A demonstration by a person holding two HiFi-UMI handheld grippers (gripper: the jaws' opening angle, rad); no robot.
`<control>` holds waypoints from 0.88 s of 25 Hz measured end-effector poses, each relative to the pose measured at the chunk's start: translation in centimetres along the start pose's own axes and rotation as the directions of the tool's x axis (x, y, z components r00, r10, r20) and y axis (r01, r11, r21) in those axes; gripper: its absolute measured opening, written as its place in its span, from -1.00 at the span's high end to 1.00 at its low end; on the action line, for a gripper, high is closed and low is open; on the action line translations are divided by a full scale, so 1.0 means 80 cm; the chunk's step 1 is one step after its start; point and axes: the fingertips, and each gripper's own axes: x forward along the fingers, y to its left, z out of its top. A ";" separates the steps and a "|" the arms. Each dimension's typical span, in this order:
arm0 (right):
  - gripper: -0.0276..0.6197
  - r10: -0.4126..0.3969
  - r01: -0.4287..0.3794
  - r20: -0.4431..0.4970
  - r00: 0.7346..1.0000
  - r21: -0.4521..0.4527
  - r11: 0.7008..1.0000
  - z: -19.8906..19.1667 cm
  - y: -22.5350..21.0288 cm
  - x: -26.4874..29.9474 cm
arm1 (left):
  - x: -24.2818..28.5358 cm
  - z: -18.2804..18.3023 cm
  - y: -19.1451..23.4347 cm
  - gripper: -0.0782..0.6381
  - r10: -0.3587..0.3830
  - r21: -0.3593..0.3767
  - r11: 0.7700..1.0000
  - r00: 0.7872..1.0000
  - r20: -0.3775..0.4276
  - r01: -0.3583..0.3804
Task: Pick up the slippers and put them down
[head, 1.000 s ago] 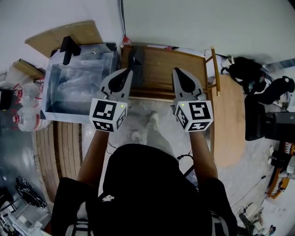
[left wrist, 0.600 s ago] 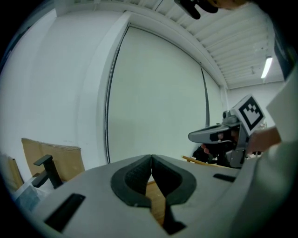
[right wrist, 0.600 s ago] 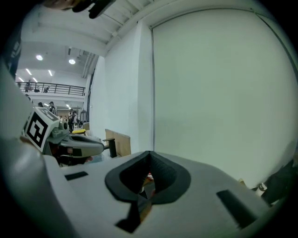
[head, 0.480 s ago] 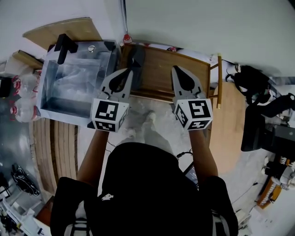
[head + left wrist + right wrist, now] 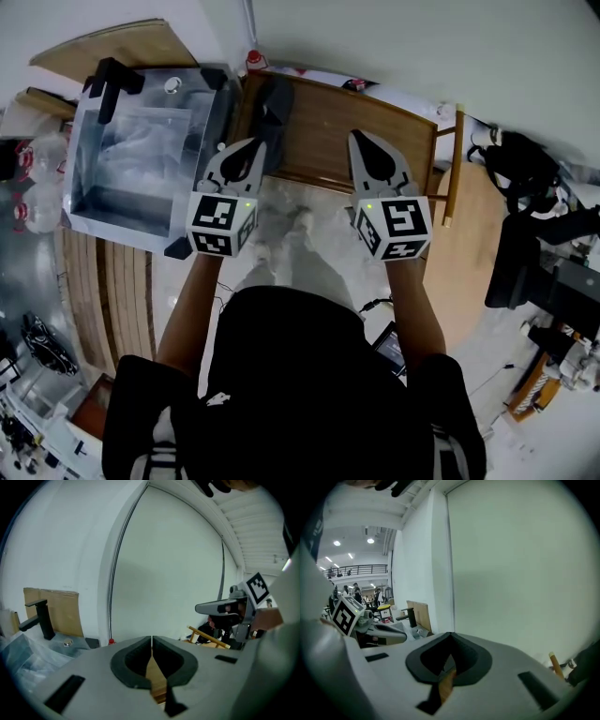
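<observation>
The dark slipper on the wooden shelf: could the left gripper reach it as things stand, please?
Probably yes: the slipper lies on the shelf just beyond the left gripper, with nothing between; its shut jaws would need opening first.

Ahead of me stands a plain white wall (image 5: 394,47) — below it a wooden shelf (image 5: 328,131), a steel sink (image 5: 112,220) beside it — all on pale speckled floor (image 5: 328,239).

There are two grippers, the left gripper (image 5: 255,143) and the right gripper (image 5: 357,135). One wooden table (image 5: 328,131) stands far, bearing one dark slipper bundle (image 5: 275,105). One steel sink (image 5: 141,204) with one black faucet (image 5: 105,80) stands left.
</observation>
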 end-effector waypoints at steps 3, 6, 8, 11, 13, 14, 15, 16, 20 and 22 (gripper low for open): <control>0.91 0.009 -0.009 -0.023 1.000 0.008 1.000 -0.015 -0.008 0.009 | 0.020 -0.024 0.010 0.76 0.021 -0.010 1.000 0.999 -0.028 -0.022; 0.92 0.021 -0.020 -0.044 0.999 0.023 1.000 -0.031 -0.012 0.017 | 0.035 -0.049 0.014 0.76 0.017 -0.039 0.999 0.996 -0.086 -0.021; 0.91 0.030 -0.028 -0.059 0.998 0.033 0.999 -0.042 -0.015 0.020 | 0.044 -0.062 0.012 0.76 0.012 -0.058 0.998 0.993 -0.121 -0.019; 0.91 0.041 -0.038 -0.078 0.996 0.042 0.998 -0.056 -0.021 0.026 | 0.058 -0.077 0.014 0.76 0.025 -0.055 0.998 0.989 -0.149 -0.033; 0.91 0.049 -0.045 -0.089 0.995 0.045 0.998 -0.064 -0.023 0.031 | 0.065 -0.086 0.017 0.76 0.036 -0.058 0.997 0.987 -0.159 -0.046; 0.91 0.053 -0.049 -0.094 0.994 0.046 0.998 -0.068 -0.023 0.034 | 0.068 -0.090 0.018 0.76 0.041 -0.061 0.997 0.986 -0.164 -0.051; 0.92 0.057 -0.053 -0.099 0.993 0.045 0.998 -0.072 -0.024 0.037 | 0.071 -0.095 0.020 0.76 0.045 -0.065 0.996 0.985 -0.169 -0.057; 0.92 0.061 -0.056 -0.103 0.993 0.044 0.997 -0.075 -0.025 0.040 | 0.074 -0.099 0.023 0.76 0.050 -0.068 0.996 0.983 -0.175 -0.063; 0.92 0.067 -0.063 -0.118 0.991 0.045 0.997 -0.089 -0.029 0.051 | 0.086 -0.119 0.034 0.76 0.073 -0.065 0.994 0.978 -0.197 -0.087; 0.92 0.069 -0.064 -0.128 0.989 0.047 0.997 -0.097 -0.031 0.054 | 0.092 -0.129 0.041 0.76 0.083 -0.063 0.993 0.975 -0.206 -0.098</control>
